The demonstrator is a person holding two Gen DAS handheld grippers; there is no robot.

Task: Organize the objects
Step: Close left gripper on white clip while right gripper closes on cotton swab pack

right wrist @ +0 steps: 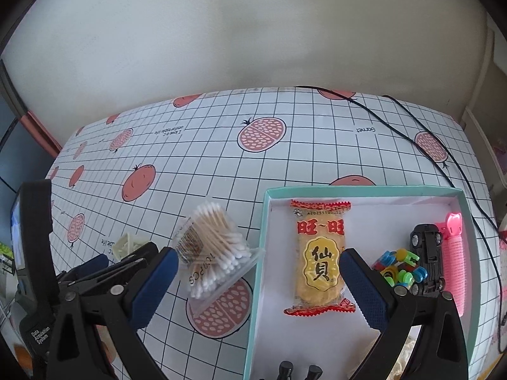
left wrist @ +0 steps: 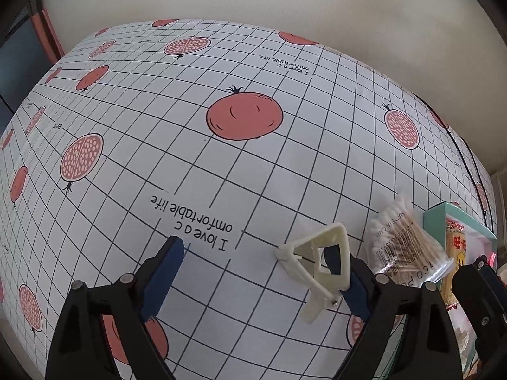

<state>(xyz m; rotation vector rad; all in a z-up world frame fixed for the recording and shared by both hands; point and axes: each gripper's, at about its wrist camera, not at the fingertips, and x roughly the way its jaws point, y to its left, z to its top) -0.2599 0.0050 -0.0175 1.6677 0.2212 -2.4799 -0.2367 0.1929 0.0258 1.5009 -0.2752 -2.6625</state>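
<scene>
My left gripper (left wrist: 258, 267) is open wide over the patterned tablecloth. A cream plastic clip (left wrist: 320, 269) lies on the cloth right against its right finger (left wrist: 351, 285), and shows small in the right wrist view (right wrist: 126, 243). A clear bag of cotton swabs (right wrist: 215, 253) lies just left of the teal box (right wrist: 264, 221), and also appears in the left wrist view (left wrist: 402, 243). My right gripper (right wrist: 259, 285) is open, straddling the box's left wall, with the swab bag by its left finger (right wrist: 155, 281). A rice cracker packet (right wrist: 320, 259) lies inside the box.
The box also holds a black toy car (right wrist: 427, 259), colourful plastic rings (right wrist: 399, 269) and a pink ribbed item (right wrist: 453, 259). A black cable (right wrist: 443, 158) runs across the table's far right. The wall stands behind the table's far edge.
</scene>
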